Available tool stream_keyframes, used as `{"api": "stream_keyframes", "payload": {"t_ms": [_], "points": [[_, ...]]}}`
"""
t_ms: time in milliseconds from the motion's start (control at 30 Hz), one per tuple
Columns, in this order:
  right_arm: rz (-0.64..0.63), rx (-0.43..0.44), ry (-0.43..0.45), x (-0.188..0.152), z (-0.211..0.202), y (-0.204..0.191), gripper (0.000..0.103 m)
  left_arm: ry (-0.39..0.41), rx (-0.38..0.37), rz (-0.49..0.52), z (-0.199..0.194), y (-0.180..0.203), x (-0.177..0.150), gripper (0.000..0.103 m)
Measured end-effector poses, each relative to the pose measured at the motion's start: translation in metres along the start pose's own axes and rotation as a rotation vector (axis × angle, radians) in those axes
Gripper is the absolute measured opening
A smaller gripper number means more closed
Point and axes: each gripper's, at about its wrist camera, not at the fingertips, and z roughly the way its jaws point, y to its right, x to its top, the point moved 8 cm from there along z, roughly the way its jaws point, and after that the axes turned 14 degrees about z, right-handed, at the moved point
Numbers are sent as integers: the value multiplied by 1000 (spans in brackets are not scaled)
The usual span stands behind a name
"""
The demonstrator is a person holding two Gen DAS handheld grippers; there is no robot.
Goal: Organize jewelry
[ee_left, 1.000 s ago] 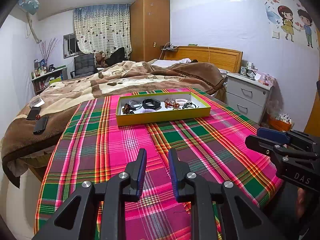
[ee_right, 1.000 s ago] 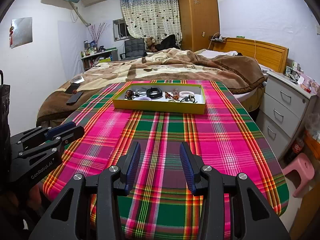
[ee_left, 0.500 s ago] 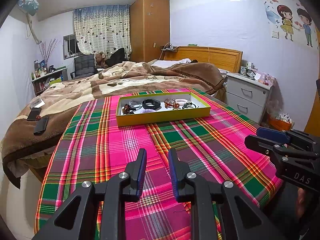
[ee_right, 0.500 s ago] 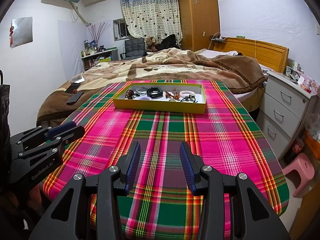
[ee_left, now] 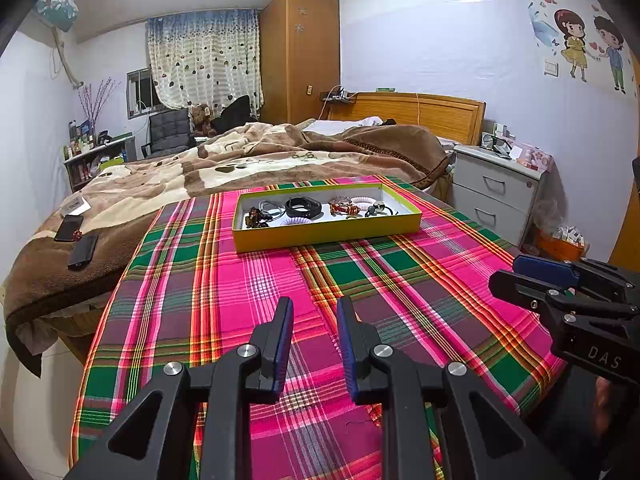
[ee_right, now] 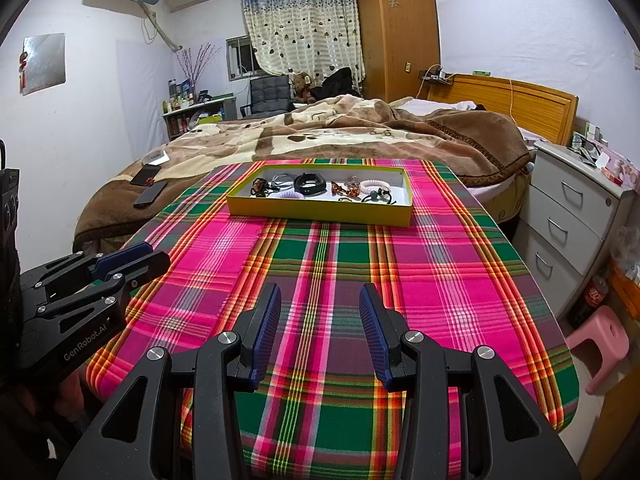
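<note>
The yellow jewelry tray (ee_left: 326, 232) sat at the far end of the plaid tablecloth (ee_right: 320, 264), bracelets and hair ties (ee_right: 320, 190) loose inside. Both the left gripper (ee_left: 314, 308) and right gripper (ee_right: 320, 294) hovered over the near edge, jaws apart, empty.

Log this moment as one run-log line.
phase: pre-grasp | left tool: open, empty | right tool: open, empty | jewelry: all in tray | cloth: bare

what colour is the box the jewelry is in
Yellow outside, white inside. The box shows best in the right wrist view.
</note>
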Motion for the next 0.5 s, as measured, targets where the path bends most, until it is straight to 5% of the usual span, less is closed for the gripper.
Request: {"api": "stream_keyframes", "payload": {"t_ms": [500], "points": [[0, 0, 2, 0, 0, 0, 42, -5, 2, -4, 0, 0, -2, 22]]}}
